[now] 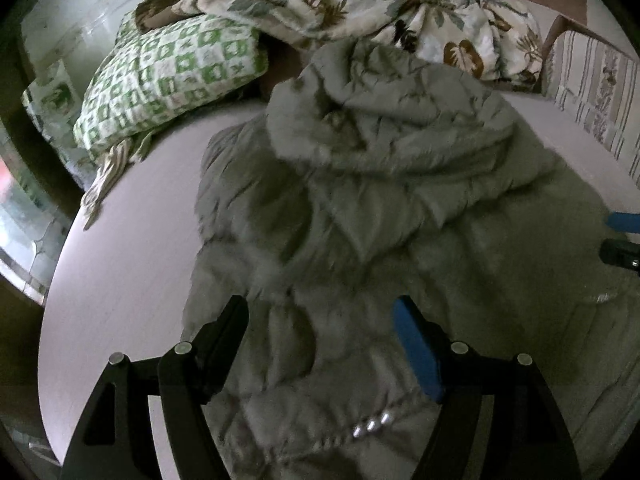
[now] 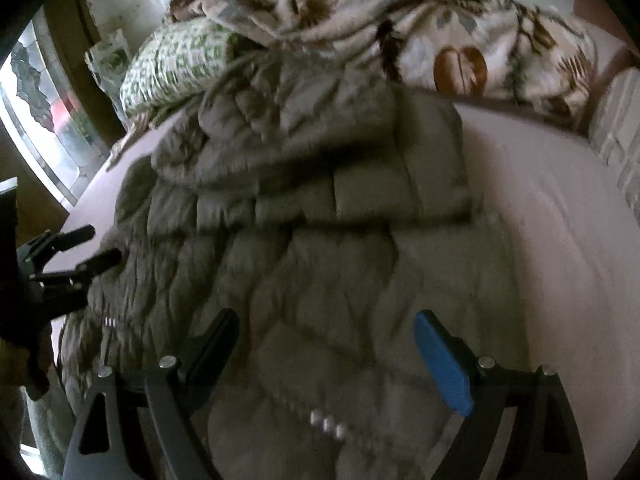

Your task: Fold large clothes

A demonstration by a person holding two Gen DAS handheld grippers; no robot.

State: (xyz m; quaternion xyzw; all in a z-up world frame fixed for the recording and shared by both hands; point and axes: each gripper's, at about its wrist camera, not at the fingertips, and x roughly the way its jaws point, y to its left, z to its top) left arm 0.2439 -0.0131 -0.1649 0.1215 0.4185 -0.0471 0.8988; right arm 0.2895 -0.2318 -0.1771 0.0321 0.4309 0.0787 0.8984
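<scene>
A grey quilted hooded jacket [image 1: 360, 208] lies spread on the pale pink bed sheet [image 1: 132, 248], hood towards the pillows. In the right wrist view one sleeve [image 2: 360, 188] lies folded across the jacket [image 2: 320, 280]. My left gripper [image 1: 320, 320] hovers open over the jacket's lower left part, near a row of metal snaps [image 1: 372, 424], with nothing held. My right gripper [image 2: 326, 328] hangs open above the lower right part, also empty. Each gripper shows at the edge of the other's view: the right gripper [image 1: 606, 236] and the left gripper [image 2: 106, 245].
A green checked pillow [image 1: 168, 76] and a crumpled leaf-print blanket [image 1: 400, 12] lie at the head of the bed. A striped cushion [image 1: 592, 92] borders the right side. The bed edge and a window [image 2: 36, 120] are at the left. Bare sheet [image 2: 560, 260] flanks the jacket.
</scene>
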